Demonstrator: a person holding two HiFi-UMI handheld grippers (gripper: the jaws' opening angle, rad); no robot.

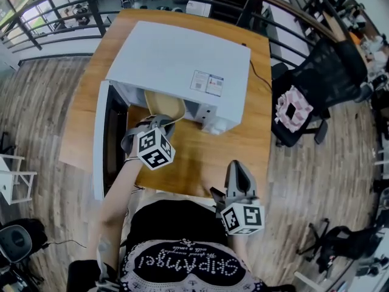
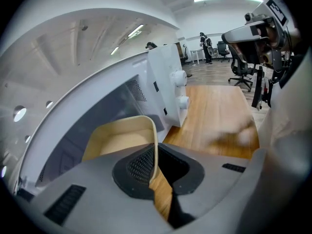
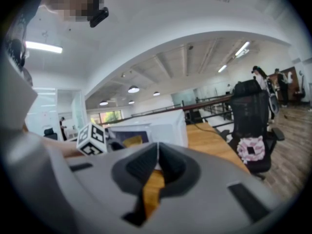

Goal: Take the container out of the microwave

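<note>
The white microwave [image 1: 182, 66] stands on the wooden table [image 1: 243, 139] with its door [image 1: 100, 139] swung open to the left. A cream container [image 1: 163, 106] sits partly out of the cavity mouth. My left gripper [image 1: 159, 121] is shut on its thin near wall; in the left gripper view the pads pinch the container [image 2: 122, 138] rim at the left gripper [image 2: 155, 162]. My right gripper [image 1: 237, 168] hangs over the table's near edge, to the right, shut with nothing in it. In the right gripper view the right gripper [image 3: 158, 157] points toward the microwave [image 3: 156, 128].
A black office chair [image 1: 328, 78] with a pink item [image 1: 293, 109] on its seat stands right of the table. A cable [image 1: 258, 72] runs off the table's right edge. A railing [image 1: 73, 5] runs behind the table. Bare wood lies before the microwave.
</note>
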